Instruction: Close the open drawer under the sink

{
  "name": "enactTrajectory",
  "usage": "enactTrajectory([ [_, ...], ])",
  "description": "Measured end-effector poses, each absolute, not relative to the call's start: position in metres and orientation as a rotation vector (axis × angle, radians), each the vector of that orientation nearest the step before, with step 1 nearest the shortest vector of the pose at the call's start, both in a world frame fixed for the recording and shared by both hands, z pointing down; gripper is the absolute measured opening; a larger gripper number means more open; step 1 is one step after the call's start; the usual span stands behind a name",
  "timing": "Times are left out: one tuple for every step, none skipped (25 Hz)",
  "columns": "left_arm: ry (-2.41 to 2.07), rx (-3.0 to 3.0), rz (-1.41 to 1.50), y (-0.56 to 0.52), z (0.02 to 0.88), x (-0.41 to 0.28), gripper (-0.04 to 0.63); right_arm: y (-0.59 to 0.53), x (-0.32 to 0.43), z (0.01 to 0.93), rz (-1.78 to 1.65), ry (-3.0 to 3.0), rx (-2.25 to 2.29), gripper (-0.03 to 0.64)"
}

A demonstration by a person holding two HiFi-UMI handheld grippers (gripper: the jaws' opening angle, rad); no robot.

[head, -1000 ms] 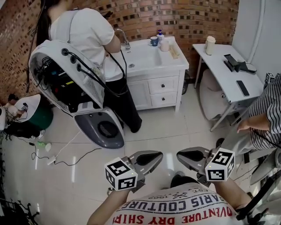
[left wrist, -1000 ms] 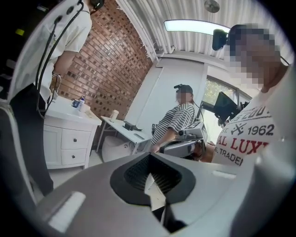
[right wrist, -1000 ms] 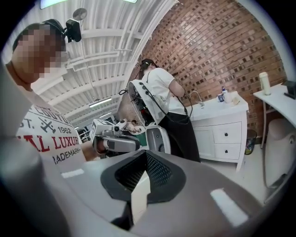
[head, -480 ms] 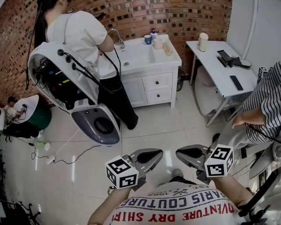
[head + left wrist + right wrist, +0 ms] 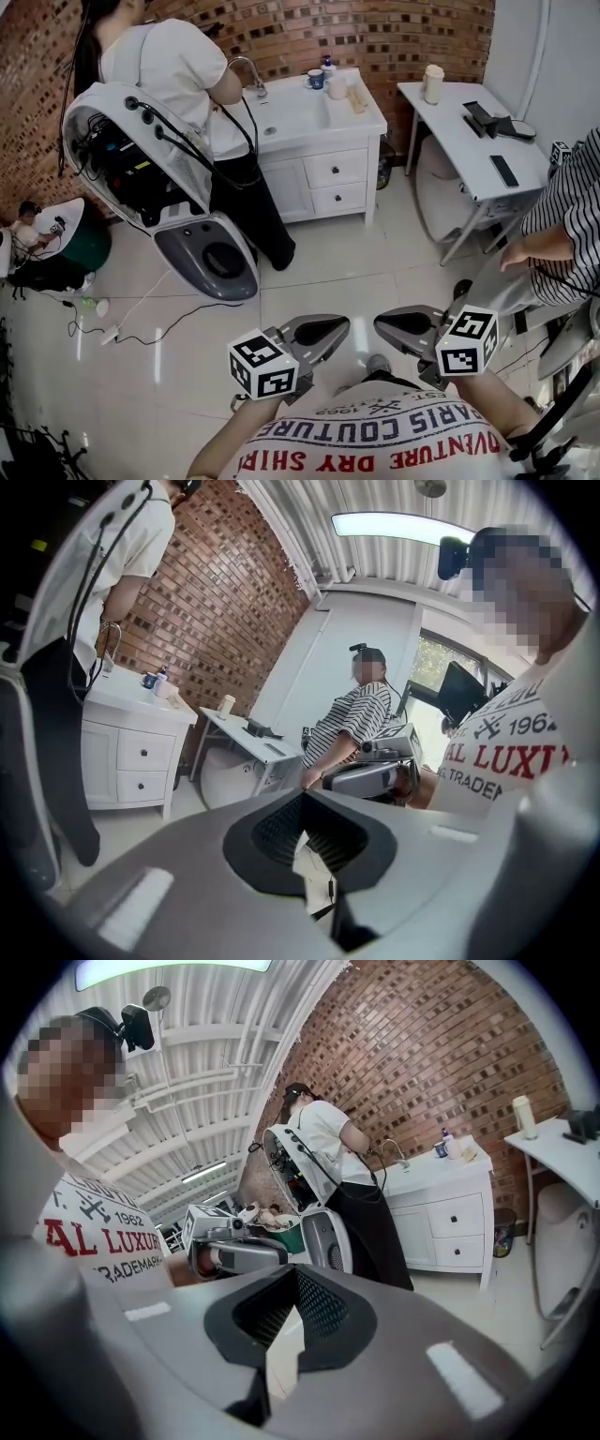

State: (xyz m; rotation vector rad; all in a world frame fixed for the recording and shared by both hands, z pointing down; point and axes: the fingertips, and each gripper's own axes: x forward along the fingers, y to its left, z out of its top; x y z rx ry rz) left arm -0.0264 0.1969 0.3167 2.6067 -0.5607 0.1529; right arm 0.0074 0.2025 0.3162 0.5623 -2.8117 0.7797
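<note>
holding the left gripper [image 5: 336, 328] and right gripper [image 5: 386, 324] at my chest, jaws together on nothing, i am judging the far sink cabinet [image 5: 302, 192]: both drawers [image 5: 337, 169] are looking flush.

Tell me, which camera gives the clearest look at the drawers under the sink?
The right gripper view: the two drawers face it nearly front-on, knobs plain. The head view shows them from steeply above, fronts foreshortened. The left gripper view catches them small, toward its left side, at an angle.
</note>
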Motion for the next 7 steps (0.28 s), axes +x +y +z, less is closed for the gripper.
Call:
enactTrajectory([
  [-0.557,2.608,0.151,0.1983,0.3165,-0.0262,-0.018,0.2035,0.0070,0.3161,0.778,-2.813,0.561,0.008],
  [-0.556,2.609,0.152,0.1992,0.3162,-0.0263,-0.018,0.2041,0.0065,0.3160,0.776,-2.815,0.560,0.008],
  [-0.559,2.610,0.154,0.1994,0.3159,-0.0266,-0.018,0.2043,0.0061,0.3156,0.774,-2.817,0.559,0.008],
  [-0.563,2.611,0.157,0.1993,0.3155,-0.0267,-0.018,0.2042,0.0060,0.3152,0.770,-2.820,0.558,0.008],
  [-0.566,2.611,0.159,0.1990,0.3150,-0.0263,-0.018,0.2042,0.0062,0.3148,0.767,-2.822,0.558,0.008],
  [-0.569,2.612,0.160,0.1989,0.3145,-0.0258,-0.018,0.2042,0.0065,0.3144,0.764,-2.823,0.558,0.008],
  [-0.572,2.613,0.161,0.1988,0.3141,-0.0252,-0.018,0.2043,0.0070,0.3141,0.761,-2.824,0.559,0.008],
])
